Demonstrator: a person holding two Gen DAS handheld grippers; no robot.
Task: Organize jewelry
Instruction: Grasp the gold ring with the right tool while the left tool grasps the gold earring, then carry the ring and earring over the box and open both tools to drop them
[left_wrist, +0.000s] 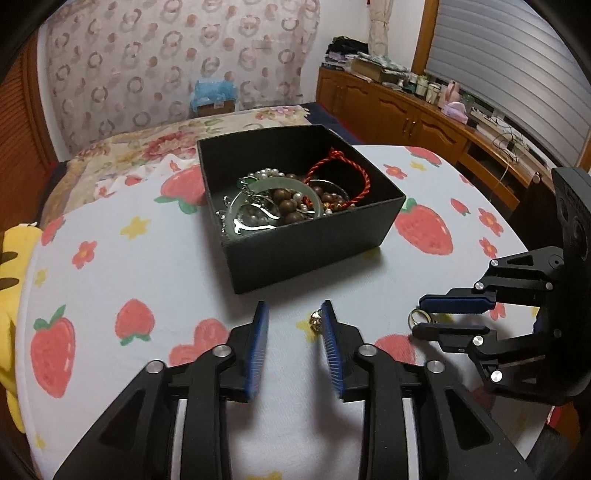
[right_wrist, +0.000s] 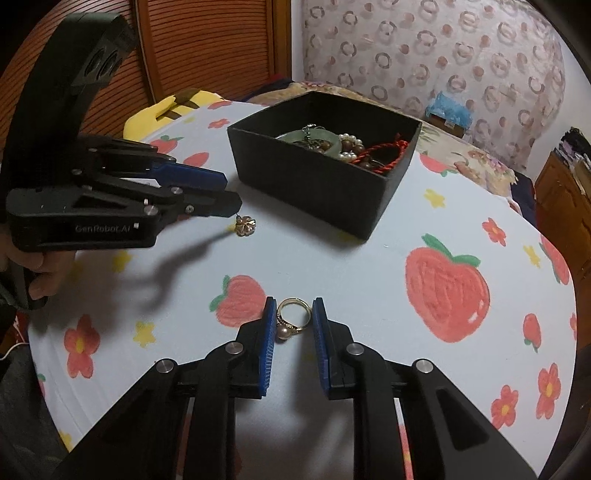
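A gold ring (right_wrist: 291, 315) lies on the tablecloth (right_wrist: 332, 266) between the spread right gripper (right_wrist: 294, 314); a flower earring (right_wrist: 245, 225) sits beside the spread left gripper (left_wrist: 291, 314), near the black box (left_wrist: 306, 236)

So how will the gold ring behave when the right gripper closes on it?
The ring looks like a stiff, thin metal band, so it may slip between the flat pads. The pearl on one side probably unbalances it; it could twist. Probably very light, so the right gripper could nudge it across the cloth.
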